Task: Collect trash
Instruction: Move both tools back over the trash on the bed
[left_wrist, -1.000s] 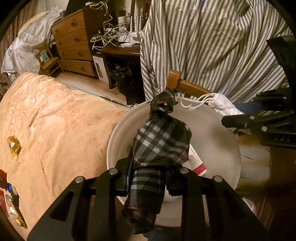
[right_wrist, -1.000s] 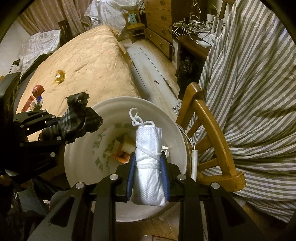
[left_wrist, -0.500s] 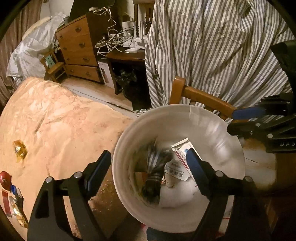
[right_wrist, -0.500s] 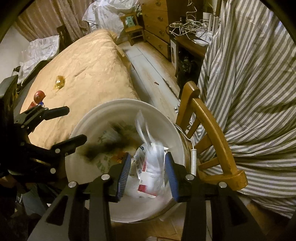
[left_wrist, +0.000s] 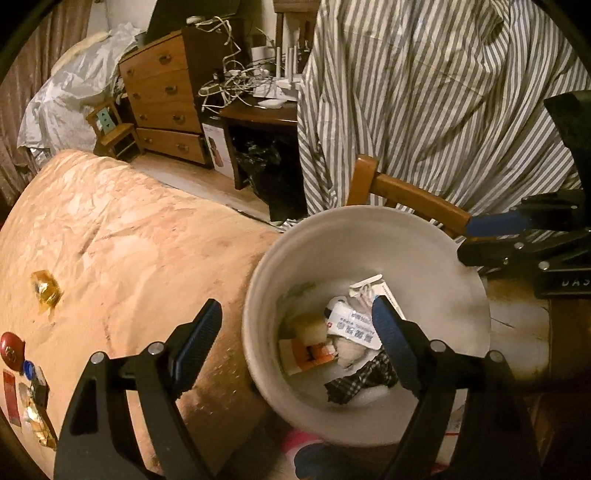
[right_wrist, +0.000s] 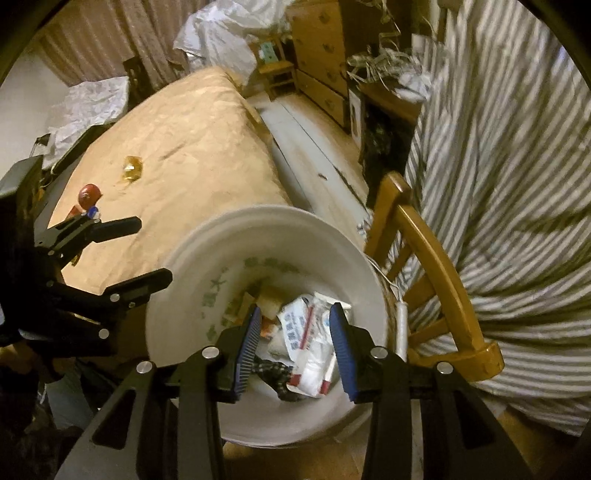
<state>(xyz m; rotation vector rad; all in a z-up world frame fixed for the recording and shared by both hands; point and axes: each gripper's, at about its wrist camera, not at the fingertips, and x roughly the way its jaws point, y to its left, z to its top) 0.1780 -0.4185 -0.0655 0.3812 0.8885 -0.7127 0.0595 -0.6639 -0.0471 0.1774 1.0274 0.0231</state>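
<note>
Evidently the drop-off step is done: both the left gripper (left_wrist: 295, 332) and right gripper (right_wrist: 295, 332) gape empty above the white bucket (left_wrist: 424, 258), where the plaid cloth (left_wrist: 362, 380) lies; next, the gold wrapper (left_wrist: 45, 293) on the bed (left_wrist: 147, 240) wants fetching.

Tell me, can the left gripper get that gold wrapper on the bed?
Probably yes. The left gripper is open and empty, and the gold wrapper lies bare on the bed cover, off to its left with nothing between them.
</note>
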